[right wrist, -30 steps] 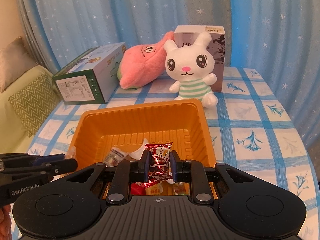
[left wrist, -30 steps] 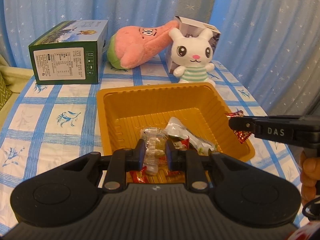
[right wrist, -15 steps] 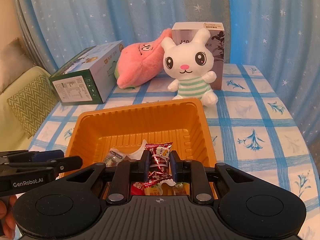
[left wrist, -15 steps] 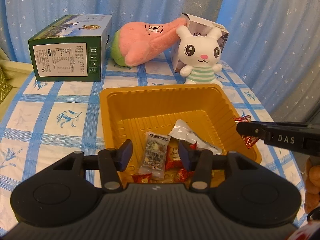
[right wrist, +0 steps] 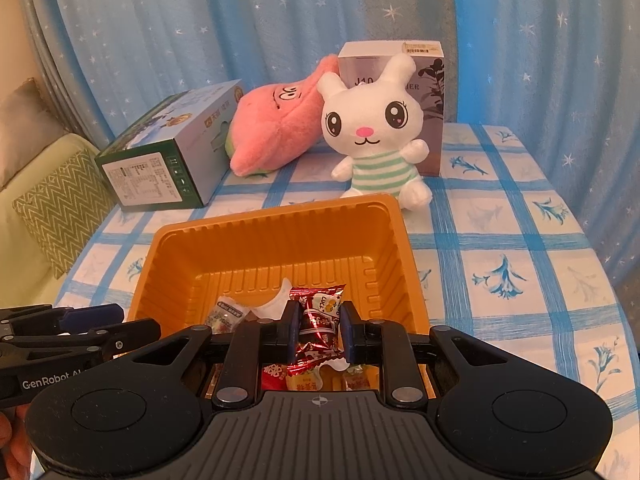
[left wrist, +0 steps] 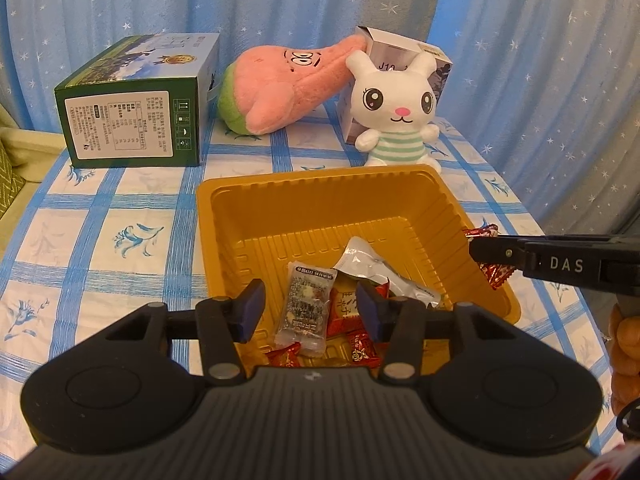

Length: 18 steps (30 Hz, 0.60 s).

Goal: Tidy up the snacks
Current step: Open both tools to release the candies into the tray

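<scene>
Blue-checked tablecloth (left wrist: 100, 216) over the table, bearing an orange tray (left wrist: 320, 188), green box (left wrist: 136, 120), pink plush (left wrist: 288, 88), white bunny (left wrist: 396, 120) and grey box (right wrist: 432, 120).

Tray (left wrist: 320, 196): plain orange-gold. Tablecloth (left wrist: 100, 240): white with blue check and blue floral motifs. Curtain (left wrist: 280, 0): blue with white stars. Rabbit plush (left wrist: 394, 116): white, green-striped body. Star plush (left wrist: 288, 88): pink, green base. Carton (left wrist: 132, 108): dark green. Held wrapper (right wrist: 320, 320): red foil
</scene>
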Tool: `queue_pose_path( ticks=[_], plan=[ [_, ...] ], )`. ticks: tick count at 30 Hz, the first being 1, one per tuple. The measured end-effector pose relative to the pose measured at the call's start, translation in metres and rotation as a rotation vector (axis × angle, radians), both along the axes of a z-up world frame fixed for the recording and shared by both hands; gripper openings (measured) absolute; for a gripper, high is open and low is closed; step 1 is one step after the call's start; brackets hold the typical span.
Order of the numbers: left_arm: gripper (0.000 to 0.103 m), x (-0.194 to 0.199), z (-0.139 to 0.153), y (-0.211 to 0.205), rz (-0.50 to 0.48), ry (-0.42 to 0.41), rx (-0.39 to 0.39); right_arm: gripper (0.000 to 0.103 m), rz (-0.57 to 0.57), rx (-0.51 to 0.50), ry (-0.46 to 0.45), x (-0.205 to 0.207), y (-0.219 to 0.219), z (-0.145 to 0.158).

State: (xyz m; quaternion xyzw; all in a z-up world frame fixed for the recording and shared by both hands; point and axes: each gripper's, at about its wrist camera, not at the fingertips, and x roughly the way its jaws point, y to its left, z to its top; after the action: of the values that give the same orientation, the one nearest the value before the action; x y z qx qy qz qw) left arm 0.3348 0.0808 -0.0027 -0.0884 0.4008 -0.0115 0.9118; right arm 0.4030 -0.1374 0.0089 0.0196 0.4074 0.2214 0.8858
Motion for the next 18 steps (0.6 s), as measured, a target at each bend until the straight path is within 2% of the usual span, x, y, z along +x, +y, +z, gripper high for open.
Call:
queue_pose_path(
  ticks=[10, 13, 15, 16, 18],
  plan=[
    [0.047, -0.001, -0.001, 0.003, 0.007, 0.002, -0.006, 0.022, -0.015, -0.010, 0.004, 0.004, 0.001, -0.003],
    [0.051, -0.003, -0.001, 0.004, 0.011, -0.004, -0.011, 0.023, -0.027, 0.054, -0.008, 0.009, -0.004, -0.003],
    [0.057, -0.007, 0.000, 0.004, 0.013, -0.010, -0.009, 0.056, -0.059, 0.081, 0.001, 0.012, -0.009, -0.002],
    [0.060, -0.008, 0.000, 0.004, 0.014, -0.013, -0.009, 0.078, -0.072, 0.097, -0.004, 0.011, -0.013, -0.001],
    [0.063, -0.013, -0.001, 0.005, 0.021, -0.016, -0.015, 0.078, -0.078, 0.123, -0.024, 0.008, -0.019, 0.002]
  ],
)
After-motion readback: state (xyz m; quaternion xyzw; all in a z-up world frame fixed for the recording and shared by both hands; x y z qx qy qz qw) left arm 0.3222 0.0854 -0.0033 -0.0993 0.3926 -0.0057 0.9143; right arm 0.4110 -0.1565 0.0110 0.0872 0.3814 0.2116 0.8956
